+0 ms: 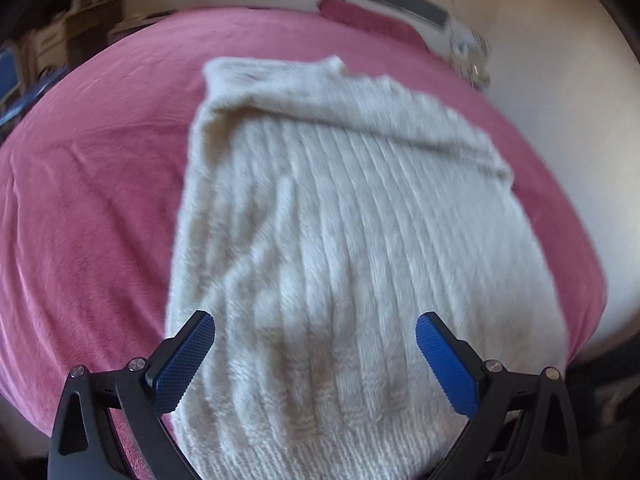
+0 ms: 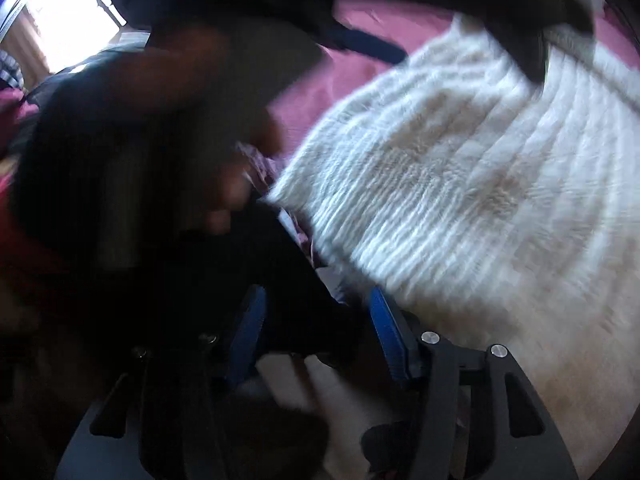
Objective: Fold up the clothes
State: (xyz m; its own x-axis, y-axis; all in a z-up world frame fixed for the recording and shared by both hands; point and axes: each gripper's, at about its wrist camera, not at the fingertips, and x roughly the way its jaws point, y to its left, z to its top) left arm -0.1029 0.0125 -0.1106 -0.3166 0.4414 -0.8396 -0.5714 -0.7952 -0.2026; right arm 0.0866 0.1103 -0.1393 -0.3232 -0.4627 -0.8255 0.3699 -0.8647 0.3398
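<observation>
While I look down along my left claw (image 1: pixel 316 354), the sweater (image 1: pixel 340 216) lies flat on the pink bed cover (image 1: pixel 88 200). It is cream white and fluffy, with long knitted ribs that run from the near hem to the far end. At the far end one part is folded over the body, and its edge goes slanting from the far left to the right. The near hem has a tighter ribbed band. Some places look a little beige, perhaps from shadow. The sweater sits a bit to the right of the middle of the bed, with bare pink cover on its left and a thinner strip on its right. A pink pillow (image 1: pixel 360 20) lies at the far edge of the bed.

My left claw is wide open, and nothing is between its blue pads (image 1: pixel 184 364); it hangs over the near hem.

My right claw (image 2: pixel 316 332) stands about half open, and the blue pads (image 2: pixel 390 340) do not press on anything I can make out. Its view is much blurred. The sweater lies to the right of it, and a dark shape (image 2: pixel 120 180) fills the left side; I cannot tell what it is. No container shows in either view.
</observation>
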